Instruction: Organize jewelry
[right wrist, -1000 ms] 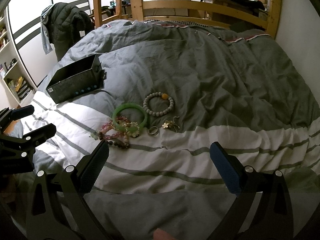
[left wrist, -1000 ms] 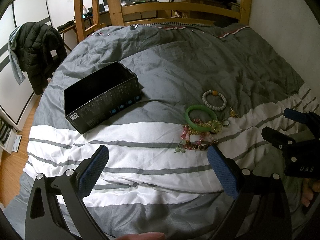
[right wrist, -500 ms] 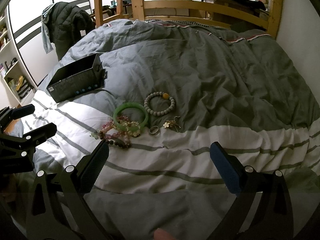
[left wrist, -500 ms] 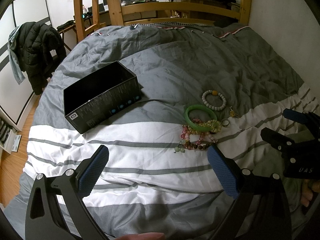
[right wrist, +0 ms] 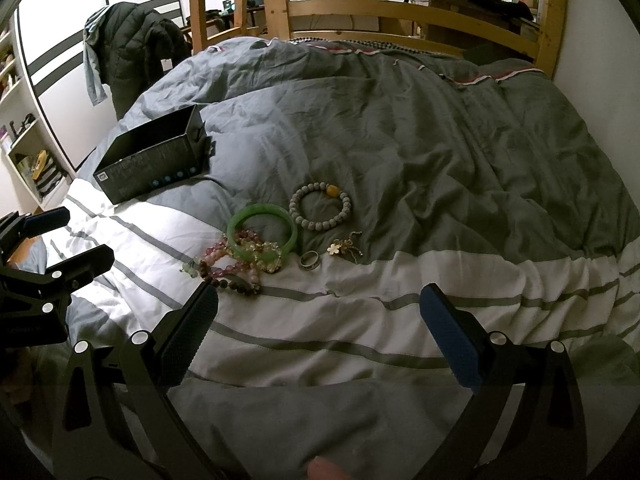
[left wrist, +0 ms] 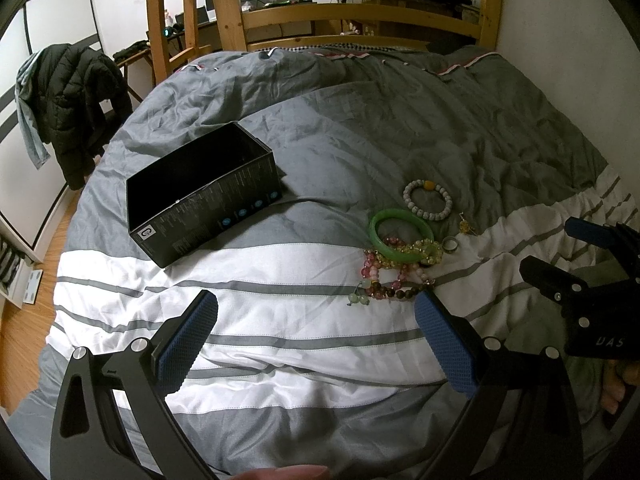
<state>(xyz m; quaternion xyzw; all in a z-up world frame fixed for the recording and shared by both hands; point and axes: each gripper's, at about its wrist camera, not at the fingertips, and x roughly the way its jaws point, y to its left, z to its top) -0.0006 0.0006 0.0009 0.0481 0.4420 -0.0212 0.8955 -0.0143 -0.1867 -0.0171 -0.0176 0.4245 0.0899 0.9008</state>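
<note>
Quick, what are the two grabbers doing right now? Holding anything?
Left gripper: open, holding nothing, above the striped duvet.
Right gripper: open, holding nothing, near the jewelry.

Box [left wrist: 204,196] lies left of the jewelry [left wrist: 412,240] on the bed [left wrist: 320,120].

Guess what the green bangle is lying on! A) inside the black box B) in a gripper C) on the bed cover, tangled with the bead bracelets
C: the green bangle lies on the bed cover with the pink and yellow bead bracelets across it, apart from the black box; both grippers are open and hold nothing.
</note>
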